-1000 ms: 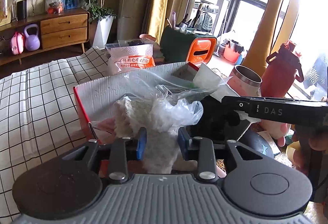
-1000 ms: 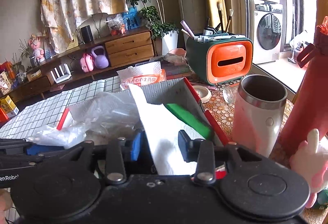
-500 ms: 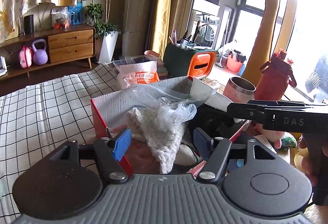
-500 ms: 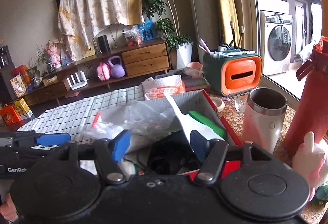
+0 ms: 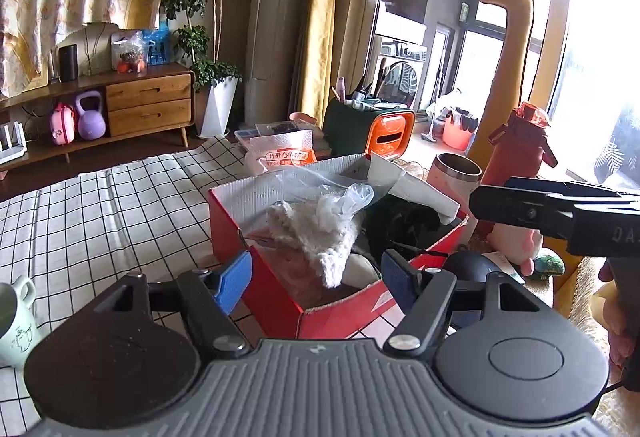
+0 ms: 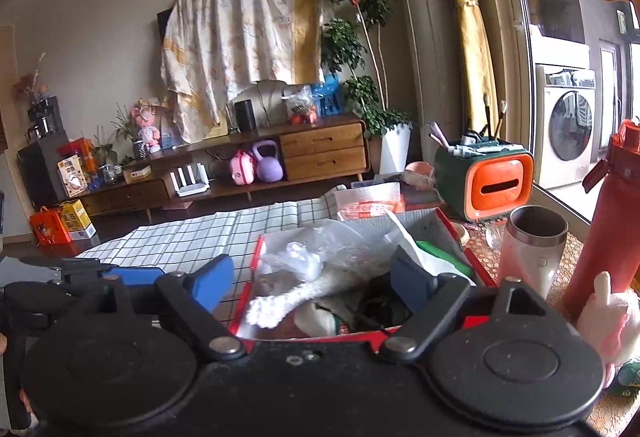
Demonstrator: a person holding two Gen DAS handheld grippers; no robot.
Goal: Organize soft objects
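progress: white knit cloth [image 5: 320, 237], plastic bag [image 5: 332, 193], paper [image 6: 404, 241] lay in red box [image 5: 256, 277] | left gripper [image 5: 316, 277] and right gripper [image 6: 312, 279] had just spread, empty, box at 12 o'clock | left: pink plush [image 6: 616, 321] at 3 o'clock

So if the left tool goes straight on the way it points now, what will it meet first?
Most likely the white knitted cloth hanging over the near rim of the red box. It lies between the open left tool fingers, though depth is hard to judge.
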